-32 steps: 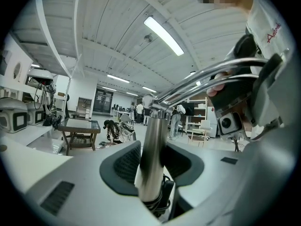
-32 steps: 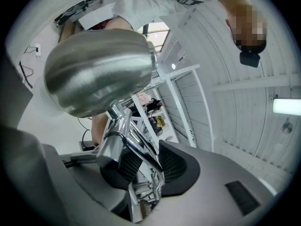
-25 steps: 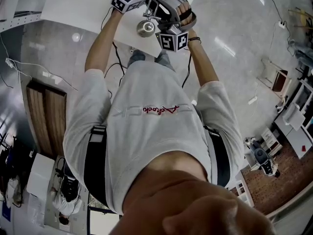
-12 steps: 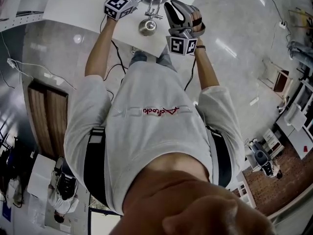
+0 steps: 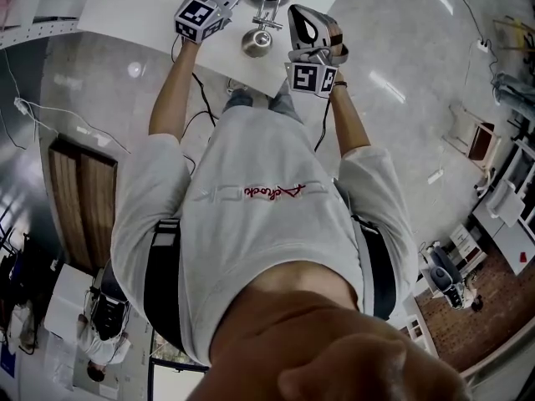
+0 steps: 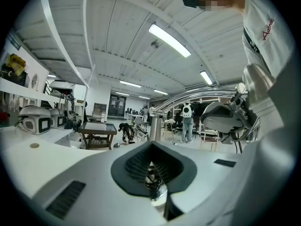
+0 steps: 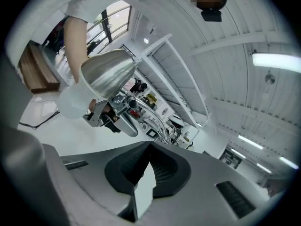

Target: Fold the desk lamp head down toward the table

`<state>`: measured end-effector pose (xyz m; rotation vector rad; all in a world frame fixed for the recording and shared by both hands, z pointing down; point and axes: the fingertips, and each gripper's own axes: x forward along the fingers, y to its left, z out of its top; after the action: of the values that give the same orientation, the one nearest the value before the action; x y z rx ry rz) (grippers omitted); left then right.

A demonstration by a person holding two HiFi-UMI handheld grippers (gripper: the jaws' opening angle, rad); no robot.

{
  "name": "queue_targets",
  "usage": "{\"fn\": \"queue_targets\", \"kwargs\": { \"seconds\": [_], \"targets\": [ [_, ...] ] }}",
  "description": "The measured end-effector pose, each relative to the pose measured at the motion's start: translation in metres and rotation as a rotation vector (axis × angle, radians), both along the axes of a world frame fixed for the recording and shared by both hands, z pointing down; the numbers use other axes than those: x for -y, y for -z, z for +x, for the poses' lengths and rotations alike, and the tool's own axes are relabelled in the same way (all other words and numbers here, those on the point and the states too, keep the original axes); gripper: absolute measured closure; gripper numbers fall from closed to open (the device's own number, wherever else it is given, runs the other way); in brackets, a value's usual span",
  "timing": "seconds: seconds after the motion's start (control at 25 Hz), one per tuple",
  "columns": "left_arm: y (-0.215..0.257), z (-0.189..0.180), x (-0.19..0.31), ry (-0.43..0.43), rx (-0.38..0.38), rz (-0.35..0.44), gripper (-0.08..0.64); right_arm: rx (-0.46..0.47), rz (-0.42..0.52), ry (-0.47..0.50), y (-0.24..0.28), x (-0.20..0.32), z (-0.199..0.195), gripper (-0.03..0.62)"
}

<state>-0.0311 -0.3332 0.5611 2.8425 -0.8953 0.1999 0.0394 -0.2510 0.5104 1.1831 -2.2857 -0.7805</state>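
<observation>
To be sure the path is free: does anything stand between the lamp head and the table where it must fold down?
Nothing visible does. In the right gripper view, the lamp head hangs over the table, and the part of the table that shows below it is plain white, with no object lying there.

Chrome desk lamp (image 7: 109,74), conical shade

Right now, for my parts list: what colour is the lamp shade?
Polished silver lamp shade, best in the right gripper view.

Down at my left, a brown wooden panel (image 5: 79,203) against the glossy floor (image 5: 401,98); across the room, a dark low table (image 6: 98,132) and a backpack-wearing person (image 6: 187,119).
</observation>
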Motion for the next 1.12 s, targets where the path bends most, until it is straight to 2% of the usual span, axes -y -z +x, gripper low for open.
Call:
{"fn": "queue_targets", "kwargs": {
  "seconds": [0.08,0.24,0.56,0.68,1.12],
  "targets": [
    [0.003,-0.005,-0.004,0.016,-0.003,0.0,0.534,0.088,-0.062,-0.022,0.001,0.0,0.004,0.578],
    [0.011,-0.017,-0.012,0.073,-0.018,0.012,0.534,0.349,-0.237,-0.093,0.005,0.002,0.016,0.578],
    [0.025,-0.034,-0.033,0.171,-0.043,0.038,0.534,0.695,-0.41,-0.18,-0.002,0.004,0.03,0.577],
    [0.03,-0.037,-0.048,0.19,-0.043,0.038,0.534,0.732,-0.411,-0.209,0.0,-0.003,0.029,0.577],
    [0.025,-0.057,-0.124,0.214,-0.046,0.029,0.534,0.738,-0.372,-0.261,0.005,-0.053,0.033,0.577]
  ]
}}
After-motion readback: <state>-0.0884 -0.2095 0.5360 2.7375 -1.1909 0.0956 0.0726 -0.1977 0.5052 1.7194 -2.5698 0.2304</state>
